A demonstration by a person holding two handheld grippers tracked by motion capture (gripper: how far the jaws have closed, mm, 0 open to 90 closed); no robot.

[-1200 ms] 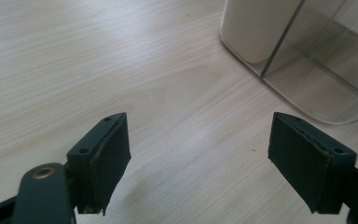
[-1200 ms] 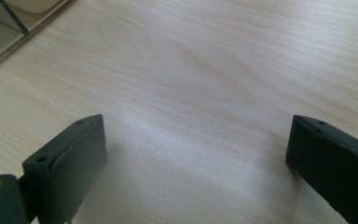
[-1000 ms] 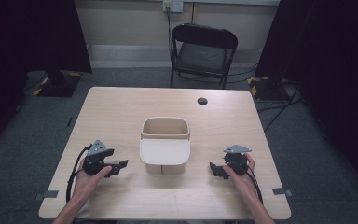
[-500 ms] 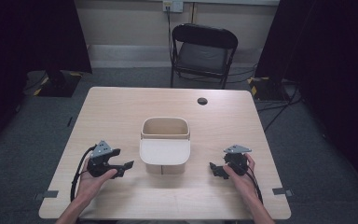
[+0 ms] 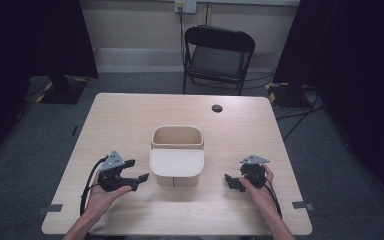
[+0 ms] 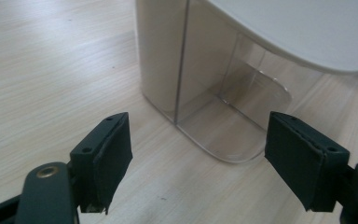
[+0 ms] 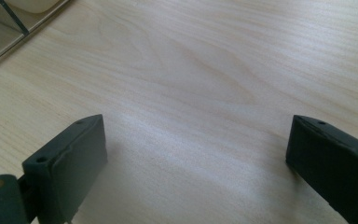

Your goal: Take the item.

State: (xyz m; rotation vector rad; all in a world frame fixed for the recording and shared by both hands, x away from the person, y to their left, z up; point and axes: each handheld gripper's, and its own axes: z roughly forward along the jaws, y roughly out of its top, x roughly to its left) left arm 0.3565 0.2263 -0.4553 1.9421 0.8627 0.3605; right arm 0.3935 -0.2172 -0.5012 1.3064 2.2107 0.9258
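A beige open-topped container [image 5: 177,137] stands in the middle of the wooden table [image 5: 130,115], its pale lid [image 5: 176,162] hanging down over its near side. My left gripper [image 5: 139,181] is just left of the container, pointing at it. In the left gripper view the left gripper [image 6: 198,158] stands open in front of the container's clear lower wall [image 6: 214,88], under the lid [image 6: 298,28]; its jaws have just been closing slightly with nothing between them. My right gripper [image 5: 231,182] is open to the right of the container, its jaws [image 7: 196,163] over bare wood.
A small black round disc [image 5: 217,108] lies toward the table's far edge. A black folding chair [image 5: 219,55] stands behind the table. Grey tape marks [image 5: 49,208] sit near the front corners. A corner of the container [image 7: 0,28] lies at the upper left of the right gripper view.
My left gripper has moved a little right toward the container and risen slightly. The right gripper has kept still.
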